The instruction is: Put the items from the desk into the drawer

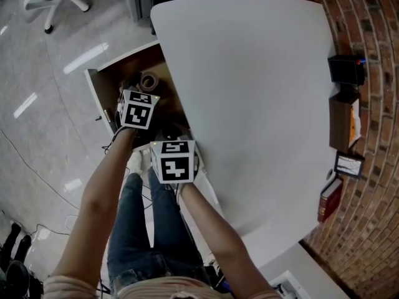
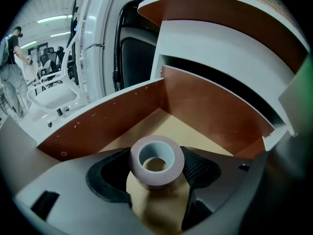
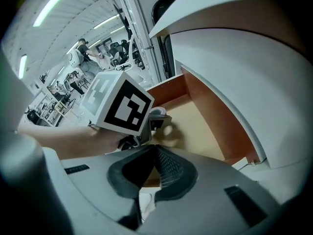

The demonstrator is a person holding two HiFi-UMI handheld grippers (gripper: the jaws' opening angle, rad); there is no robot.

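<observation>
The left gripper (image 2: 155, 174) has its two jaws closed on a brownish-purple roll of tape (image 2: 156, 156) with a pale grey ring inside. One dark pad presses on each side of the roll. The roll is held up with its hole facing the camera. It hangs over the light brown floor of the open wooden drawer (image 2: 195, 106), and the right gripper view shows its shadow on that floor. The drawer has reddish-brown walls and sticks out from under the edge of the big white desk (image 1: 249, 92). The right gripper (image 3: 155, 153) is just beside the left one, nearer to the person, by the front of the drawer. Its jaws are pressed together with nothing between them. From the head view, both of the person's bare arms reach down to the grippers, and blue jeans (image 1: 134, 223) show below them. Far over on the other side of the desk, next to the red brick wall (image 1: 374, 229), sit a black box (image 1: 346, 69), a brown cardboard box (image 1: 343, 122) and a dark red book (image 1: 330, 198). They are well apart from the grippers. A white office chair (image 1: 53, 2) stands on the shiny grey floor.
</observation>
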